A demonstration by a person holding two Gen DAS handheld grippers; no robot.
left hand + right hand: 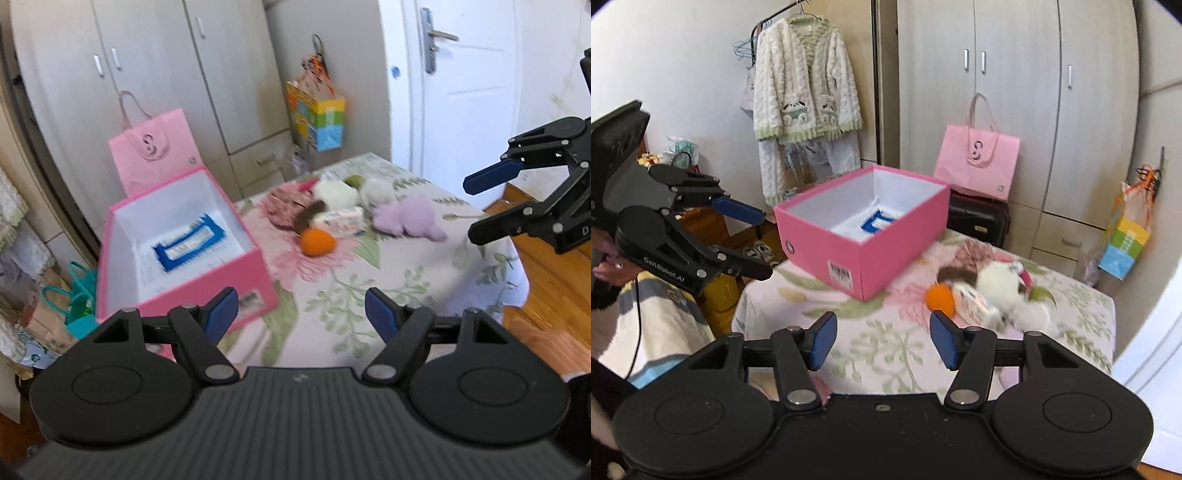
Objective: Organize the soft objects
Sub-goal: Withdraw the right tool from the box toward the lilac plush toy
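An open pink box (pixel 184 254) (pixel 864 225) stands on the floral table (pixel 351 302) (pixel 886 343), with a blue and white item (pixel 188 245) inside. A pile of soft toys lies beside it: an orange ball (pixel 317 242) (pixel 940 299), a purple plush (pixel 410 218), white plush pieces (pixel 376 190) (pixel 1001 286), a brown one (pixel 310 216) and a small white packet (pixel 341 219). My left gripper (pixel 301 314) (pixel 764 243) is open and empty above the table's near edge. My right gripper (pixel 882 341) (pixel 476 206) is open and empty, to the right of the pile.
A pink paper bag (pixel 155 147) (pixel 979 162) stands behind the box on a black case (pixel 979 221). A colourful bag (pixel 317 110) (pixel 1126 236) hangs on the wardrobe. A white cardigan (pixel 805 81) hangs at the left. A white door (pixel 465 85) and wooden floor (pixel 546 280) are at the right.
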